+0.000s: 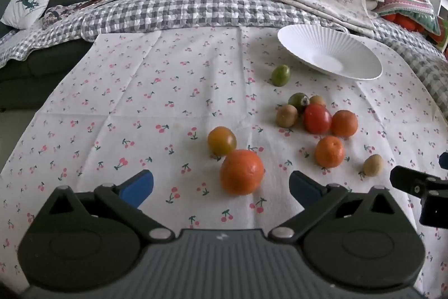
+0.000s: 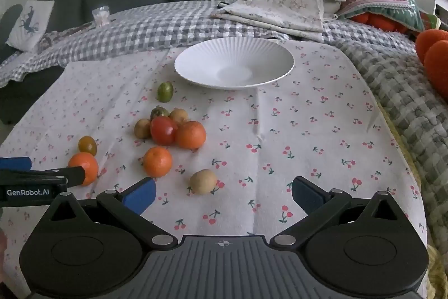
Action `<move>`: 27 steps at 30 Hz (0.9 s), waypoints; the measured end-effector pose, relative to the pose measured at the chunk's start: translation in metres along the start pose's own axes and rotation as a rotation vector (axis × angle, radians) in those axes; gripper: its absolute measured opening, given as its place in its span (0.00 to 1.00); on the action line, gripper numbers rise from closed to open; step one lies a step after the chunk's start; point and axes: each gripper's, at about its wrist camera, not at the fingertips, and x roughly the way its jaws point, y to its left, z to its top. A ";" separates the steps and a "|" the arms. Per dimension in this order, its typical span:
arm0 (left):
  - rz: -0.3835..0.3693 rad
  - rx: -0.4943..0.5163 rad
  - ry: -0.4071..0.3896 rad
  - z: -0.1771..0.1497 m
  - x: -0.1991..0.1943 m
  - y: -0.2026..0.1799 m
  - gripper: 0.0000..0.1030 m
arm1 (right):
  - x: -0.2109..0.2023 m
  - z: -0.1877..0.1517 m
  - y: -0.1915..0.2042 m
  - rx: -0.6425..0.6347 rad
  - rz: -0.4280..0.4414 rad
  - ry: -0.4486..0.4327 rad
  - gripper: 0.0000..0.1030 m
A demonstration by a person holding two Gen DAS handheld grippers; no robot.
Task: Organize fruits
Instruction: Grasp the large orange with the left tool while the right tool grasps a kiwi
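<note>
Orange, red and green fruits [image 1: 317, 118] beside white ribbed bowl [image 2: 234, 65].

1. Support: a cherry-print cloth [image 2: 308, 131] spread flat over a grey checked quilt [image 2: 173, 21].
2. On the cloth: a white ribbed bowl [image 2: 235, 65] at the far side, empty.
3. On the cloth: loose fruits [image 2: 168, 131], clustered nearer, left of the bowl.
4. On the quilt: folded floral fabric [image 2: 280, 13].

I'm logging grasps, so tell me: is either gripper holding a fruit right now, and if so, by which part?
Nothing is held. The left gripper and right gripper are both wide open above the cloth.
</note>
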 end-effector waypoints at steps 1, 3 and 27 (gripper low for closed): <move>-0.001 0.000 0.000 0.000 0.000 0.000 0.99 | 0.000 0.000 -0.001 0.001 0.000 0.000 1.00; -0.002 -0.001 0.002 0.000 0.000 0.000 0.99 | 0.000 0.000 0.000 0.002 -0.001 0.001 1.00; -0.011 0.002 0.013 0.000 0.000 0.000 0.99 | 0.004 -0.004 0.005 -0.018 0.005 0.005 1.00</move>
